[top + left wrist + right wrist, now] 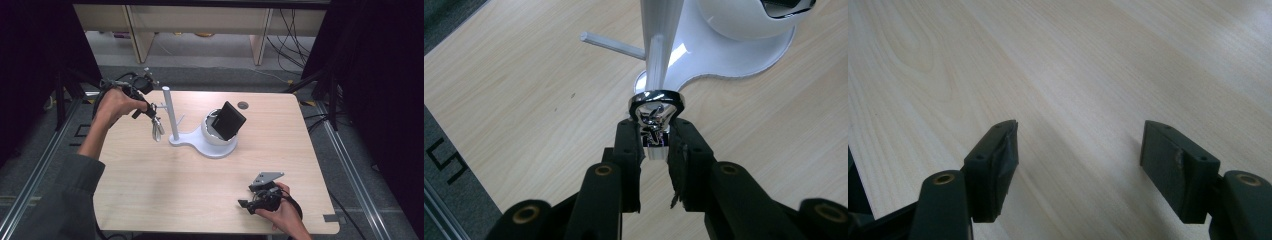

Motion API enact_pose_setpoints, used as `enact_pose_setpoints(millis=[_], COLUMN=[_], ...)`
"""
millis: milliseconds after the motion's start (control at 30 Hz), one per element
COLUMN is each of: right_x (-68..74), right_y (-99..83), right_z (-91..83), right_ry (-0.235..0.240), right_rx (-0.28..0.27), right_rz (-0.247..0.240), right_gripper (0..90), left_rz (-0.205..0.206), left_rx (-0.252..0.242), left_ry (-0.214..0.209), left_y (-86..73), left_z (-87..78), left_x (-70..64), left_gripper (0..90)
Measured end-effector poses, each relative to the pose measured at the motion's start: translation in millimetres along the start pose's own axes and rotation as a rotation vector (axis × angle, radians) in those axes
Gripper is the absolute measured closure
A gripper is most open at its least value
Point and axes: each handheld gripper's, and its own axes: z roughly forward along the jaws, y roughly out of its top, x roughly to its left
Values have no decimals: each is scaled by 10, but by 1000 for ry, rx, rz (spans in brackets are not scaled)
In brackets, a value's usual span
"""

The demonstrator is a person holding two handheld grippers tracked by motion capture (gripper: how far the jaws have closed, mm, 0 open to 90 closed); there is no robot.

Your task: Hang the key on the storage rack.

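1. High view: the left tool (150, 111) is up by the top of the white stand (200, 140), just left of its upright post (170, 112); a chrome keyring (157, 129) hangs down from it, long axis near vertical, beside the post and above the surface (175, 190)
2. High view: the right tool (248, 200) rests low on the surface, well in front of the stand and to its right; a black wallet (229, 120) leans in the stand's bowl
3. Left gripper view: the left tool (655, 142) is clamped on the keyring (655, 117), jaws nearly together; its loop points away, toward the post (659, 35), with a side peg (611, 45) of the stand beyond
4. Right gripper view: the right tool (1078, 150) stands wide apart, holding nothing, over bare surface (1073, 65)
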Motion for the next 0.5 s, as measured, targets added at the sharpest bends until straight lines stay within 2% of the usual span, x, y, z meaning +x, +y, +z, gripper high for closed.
enact_pose_setpoints(millis=[67,167,500], right_x=[-12,1,2], right_y=[5,0,1], right_z=[-5,2,-2], right_ry=[-6,2,2], right_rx=[3,-1,-1], right_rz=[-15,0,0], right_gripper=[326,327,328], left_rz=[-15,-12,-19], left_rx=[-3,10,18], left_ry=[-5,-1,-10], left_y=[10,36,89], left_z=[16,46,178], left_x=[-6,6,1], left_gripper=[746,746,746])
